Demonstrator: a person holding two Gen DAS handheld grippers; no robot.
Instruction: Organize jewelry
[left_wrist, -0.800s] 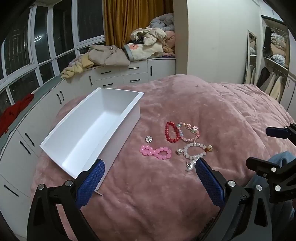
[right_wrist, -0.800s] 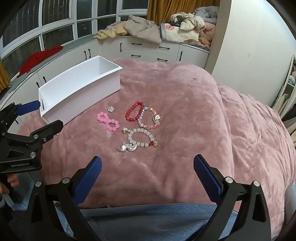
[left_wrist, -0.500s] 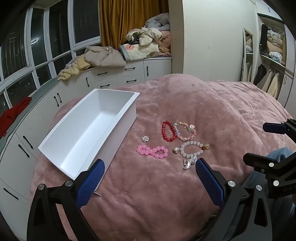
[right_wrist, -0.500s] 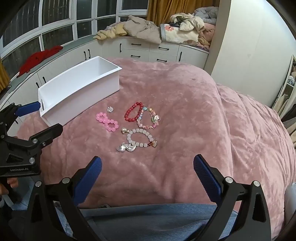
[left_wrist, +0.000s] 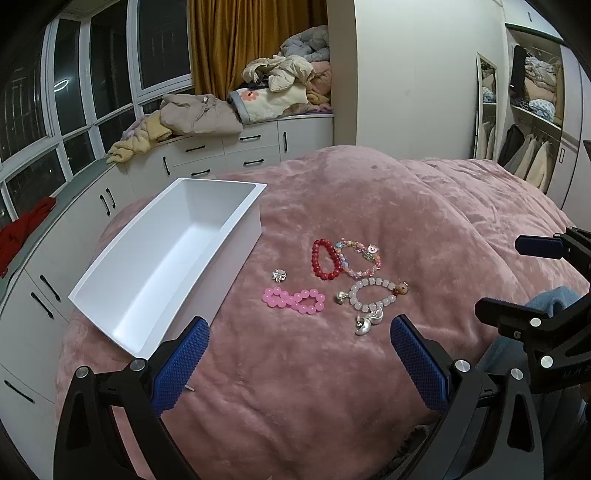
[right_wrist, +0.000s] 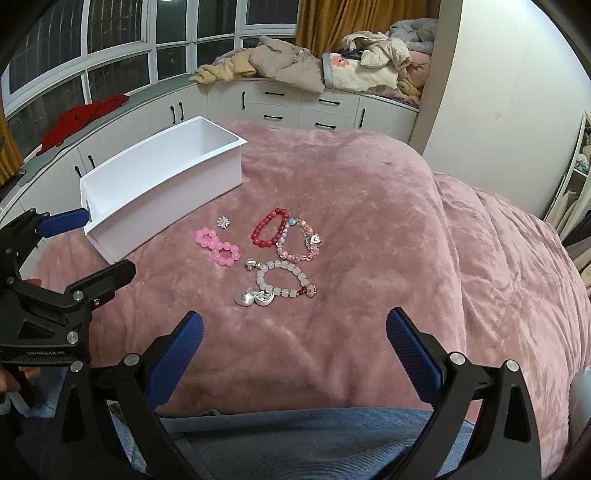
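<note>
On the pink blanket lie a red bead bracelet (left_wrist: 325, 259) (right_wrist: 269, 226), a multicolour charm bracelet (left_wrist: 360, 256) (right_wrist: 301, 240), a pink bead bracelet (left_wrist: 293, 301) (right_wrist: 218, 246), a white bead bracelet (left_wrist: 371, 295) (right_wrist: 282, 278), silver earrings (left_wrist: 367, 321) (right_wrist: 255, 298) and a small silver flower stud (left_wrist: 279, 275) (right_wrist: 223, 222). An empty white box (left_wrist: 207, 182) (right_wrist: 162, 201) stands left of them. My left gripper (left_wrist: 297, 341) is open and empty, short of the jewelry. My right gripper (right_wrist: 293, 334) is open and empty, also short of it.
The pink blanket (left_wrist: 424, 206) (right_wrist: 406, 206) covers a bed. White cabinets (left_wrist: 229, 155) with piled clothes (left_wrist: 199, 114) run behind it. An open wardrobe (left_wrist: 532, 110) is at right. A denim-clad leg (right_wrist: 295, 435) lies under my right gripper.
The left gripper's view has shifted a little, so the box and jewelry sit slightly further left and lower in view. The right gripper has barely moved. Nothing was picked up.
</note>
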